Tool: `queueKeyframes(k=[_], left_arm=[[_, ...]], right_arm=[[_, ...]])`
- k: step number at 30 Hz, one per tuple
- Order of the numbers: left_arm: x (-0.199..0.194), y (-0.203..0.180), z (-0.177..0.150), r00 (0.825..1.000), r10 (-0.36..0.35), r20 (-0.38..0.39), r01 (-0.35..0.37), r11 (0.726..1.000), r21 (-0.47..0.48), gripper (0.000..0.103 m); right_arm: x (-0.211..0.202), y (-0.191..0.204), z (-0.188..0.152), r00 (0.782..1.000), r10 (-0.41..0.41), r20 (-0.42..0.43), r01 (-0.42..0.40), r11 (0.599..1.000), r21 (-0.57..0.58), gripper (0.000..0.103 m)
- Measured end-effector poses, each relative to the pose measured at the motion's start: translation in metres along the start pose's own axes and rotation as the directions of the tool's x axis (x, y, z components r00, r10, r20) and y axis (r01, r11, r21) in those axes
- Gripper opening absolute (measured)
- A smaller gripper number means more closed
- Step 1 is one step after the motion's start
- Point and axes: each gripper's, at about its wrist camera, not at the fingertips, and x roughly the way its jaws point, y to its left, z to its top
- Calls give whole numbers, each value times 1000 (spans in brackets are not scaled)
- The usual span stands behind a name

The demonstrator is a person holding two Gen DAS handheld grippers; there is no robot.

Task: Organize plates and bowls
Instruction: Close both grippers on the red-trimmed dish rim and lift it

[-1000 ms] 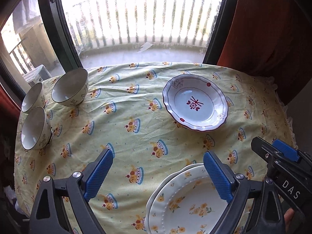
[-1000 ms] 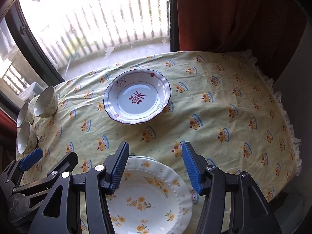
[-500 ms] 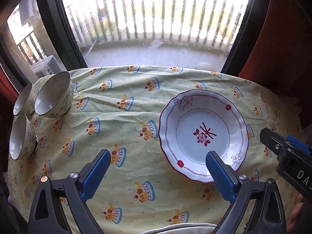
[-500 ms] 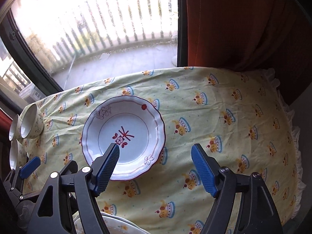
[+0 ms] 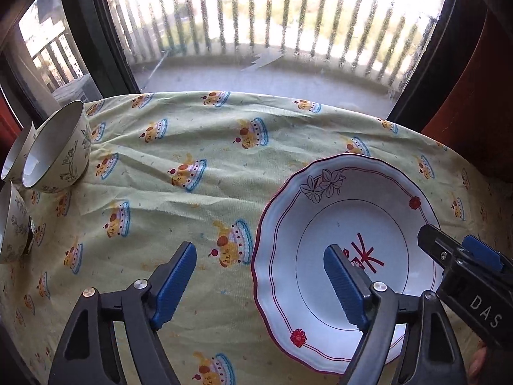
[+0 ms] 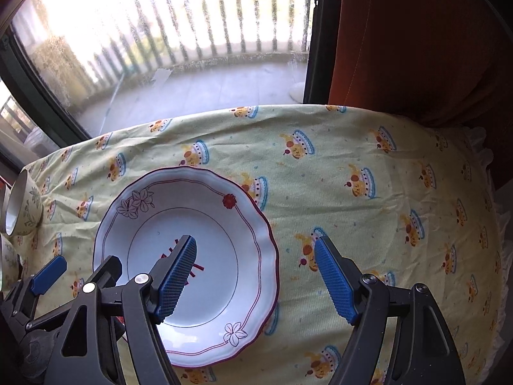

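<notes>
A white deep plate [image 5: 320, 224] with a red scalloped rim and red centre mark lies on the yellow tablecloth; it also shows in the right wrist view [image 6: 208, 224]. My left gripper [image 5: 259, 282] is open and empty, its jaws straddling the plate's left rim from above. My right gripper [image 6: 256, 272] is open and empty, straddling the plate's right rim. Three floral bowls [image 5: 57, 154] stand at the table's left edge, one seen in the right wrist view [image 6: 22, 208].
The round table's yellow cloth [image 5: 192, 166] ends at a window with a balcony railing [image 5: 256, 32] behind. A dark red curtain [image 6: 416, 48] hangs at the back right. The table's frilled right edge [image 6: 490, 224] drops off.
Both grippers have moved forward and down over the red-rimmed plate. The yellow-flowered plates near the front edge have dropped out of view.
</notes>
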Motion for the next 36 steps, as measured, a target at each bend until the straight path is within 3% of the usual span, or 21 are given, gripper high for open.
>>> queueKeyframes(k=[7, 9, 11, 15, 22, 36], left_arm=[[14, -6, 3, 999, -43, -22, 43, 999, -3, 67], [17, -9, 3, 996, -75, -38, 75, 997, 9, 60], [18, -13, 2, 995, -85, -45, 87, 996, 27, 54], [19, -14, 3, 996, -75, -49, 77, 997, 31, 54], [17, -15, -6, 998, -26, -53, 30, 997, 67, 52], [7, 6, -39, 994, -13, -112, 23, 996, 90, 55]], right_arm=[[20, -2, -2, 1000, 8, -23, -8, 1000, 13, 78], [24, -2, -3, 999, 15, -35, -15, 1000, 9, 72], [28, -2, -4, 998, 24, -57, -24, 1000, 11, 55], [29, 3, -7, 997, 41, -67, -41, 999, 6, 49], [24, 10, -20, 997, 1, -81, -1, 1000, -9, 49], [2, 22, -58, 993, 37, -114, -45, 996, -76, 51]])
